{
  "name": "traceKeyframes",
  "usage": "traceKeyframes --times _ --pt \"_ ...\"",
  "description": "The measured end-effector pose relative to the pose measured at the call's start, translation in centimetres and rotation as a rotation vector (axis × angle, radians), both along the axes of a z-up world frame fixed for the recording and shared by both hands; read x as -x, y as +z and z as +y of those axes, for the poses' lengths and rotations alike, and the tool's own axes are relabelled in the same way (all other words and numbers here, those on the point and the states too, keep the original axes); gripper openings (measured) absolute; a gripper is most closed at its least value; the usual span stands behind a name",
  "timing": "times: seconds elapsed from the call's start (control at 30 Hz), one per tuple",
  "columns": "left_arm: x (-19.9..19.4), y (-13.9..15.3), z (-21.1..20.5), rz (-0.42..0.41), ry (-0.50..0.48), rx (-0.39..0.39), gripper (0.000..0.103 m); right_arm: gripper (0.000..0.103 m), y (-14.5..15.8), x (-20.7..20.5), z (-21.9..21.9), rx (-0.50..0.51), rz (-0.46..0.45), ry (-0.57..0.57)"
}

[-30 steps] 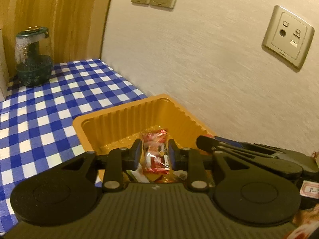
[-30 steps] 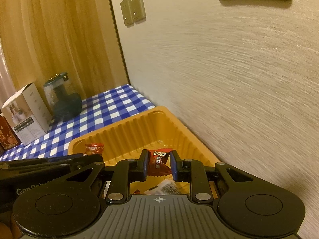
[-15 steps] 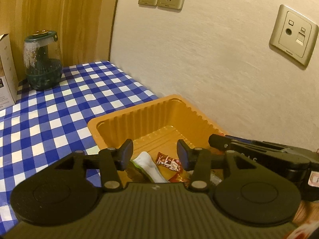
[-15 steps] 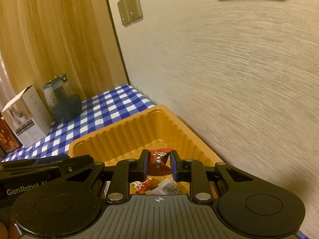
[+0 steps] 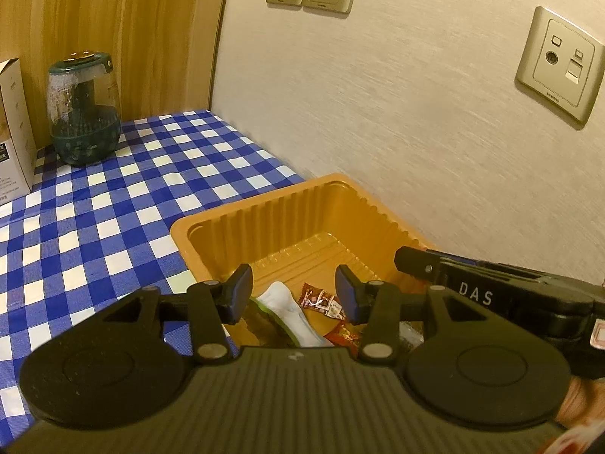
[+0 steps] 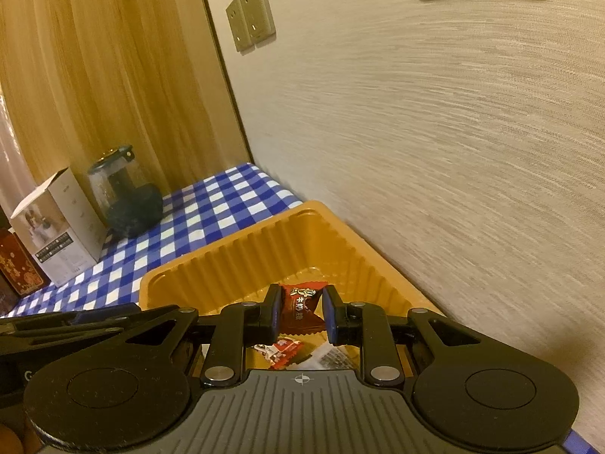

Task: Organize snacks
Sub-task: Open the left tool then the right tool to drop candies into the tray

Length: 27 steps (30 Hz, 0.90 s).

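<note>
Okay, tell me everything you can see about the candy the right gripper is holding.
The candy is a small dark red-brown wrapped sweet with pale printed characters and crimped, flared ends. It looks like glossy foil or plastic. The right gripper pinches it between both fingers, above the orange tray, clear of the wrappers lying below.

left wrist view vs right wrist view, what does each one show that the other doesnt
Only the left wrist view shows the open left gripper, the white-and-green packet in the tray and the data socket plate.

Only the right wrist view shows the right gripper shut on a red candy, and a dark red box.

Both show the orange tray, glass jar, white carton and checked tablecloth.
</note>
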State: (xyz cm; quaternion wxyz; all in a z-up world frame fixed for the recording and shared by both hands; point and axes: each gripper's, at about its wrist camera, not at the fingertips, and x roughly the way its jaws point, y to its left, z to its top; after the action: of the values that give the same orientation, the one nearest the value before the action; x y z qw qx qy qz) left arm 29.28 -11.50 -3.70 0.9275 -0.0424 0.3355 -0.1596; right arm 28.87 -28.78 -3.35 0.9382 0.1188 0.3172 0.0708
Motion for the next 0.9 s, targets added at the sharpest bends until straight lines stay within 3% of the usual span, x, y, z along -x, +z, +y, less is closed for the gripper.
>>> traceKeyframes --times 0.27,0.3,0.33,0.4,0.9 --pt "-0.1 0.0 0.2 0.002 0.005 0.000 0.044 0.024 -0.1 0.0 0.0 -0.028 -0.010 0.008" --pt "-0.1 0.0 0.3 0.003 0.006 0.000 0.044 0.031 -0.1 0.0 -0.1 -0.035 -0.009 0.009" --pt "-0.1 0.0 0.3 0.004 0.008 -0.001 0.044 0.047 -0.2 -0.1 -0.2 -0.043 -0.006 0.005" --pt "-0.1 -0.1 0.4 0.006 0.008 -0.001 0.044 0.059 -0.4 -0.1 -0.7 -0.084 -0.002 -0.005" --pt "-0.1 -0.3 0.4 0.007 0.013 -0.003 0.045 0.059 -0.2 0.1 -1.2 -0.100 -0.002 -0.030"
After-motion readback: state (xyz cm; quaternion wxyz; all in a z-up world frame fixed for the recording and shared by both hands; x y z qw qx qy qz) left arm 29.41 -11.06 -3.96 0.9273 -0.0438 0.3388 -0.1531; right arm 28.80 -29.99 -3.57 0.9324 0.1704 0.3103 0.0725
